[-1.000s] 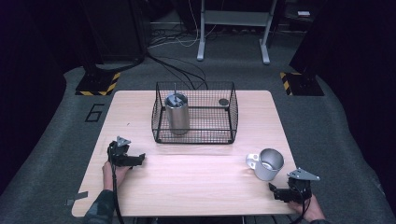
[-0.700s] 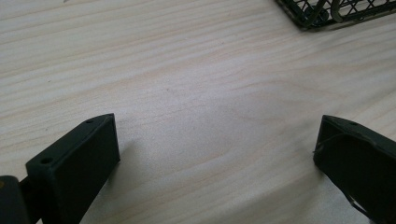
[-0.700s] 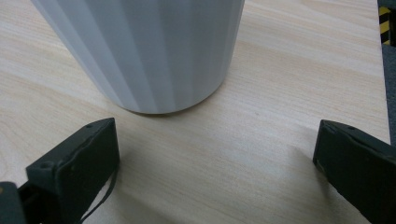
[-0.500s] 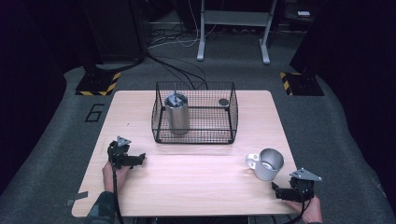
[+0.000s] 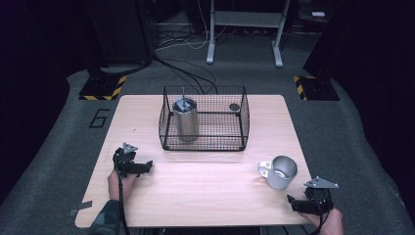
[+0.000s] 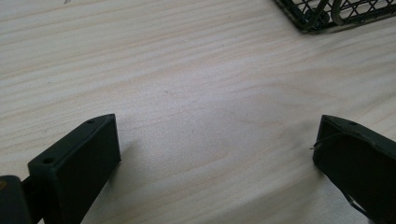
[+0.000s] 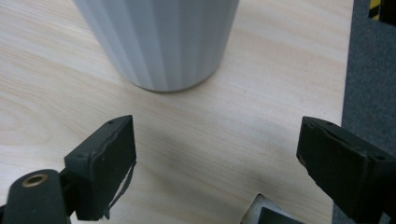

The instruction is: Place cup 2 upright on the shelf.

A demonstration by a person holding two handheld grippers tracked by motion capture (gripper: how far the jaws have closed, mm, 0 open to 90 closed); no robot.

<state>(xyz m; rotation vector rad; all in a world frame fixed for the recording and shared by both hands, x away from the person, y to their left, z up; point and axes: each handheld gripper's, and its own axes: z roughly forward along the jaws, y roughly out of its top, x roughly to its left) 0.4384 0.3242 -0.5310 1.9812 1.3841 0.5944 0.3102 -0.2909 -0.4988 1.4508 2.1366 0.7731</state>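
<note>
While mug (image 7: 161,39) top cropped, right gripper (image 7: 215,163) jaws apart.

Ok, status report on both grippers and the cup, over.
Left gripper open, empty, on bare table. Right gripper open, empty, just short of the grey mug. Mug upright, untouched. Nothing between fingers and mug.

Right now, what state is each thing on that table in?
Left gripper: open, empty, low over the table.
Right gripper: open, empty, near the mug.
Mug: upright on the table, untouched.
Steel cylinder: upright inside the basket.
Basket: open-topped, on the table.
</note>
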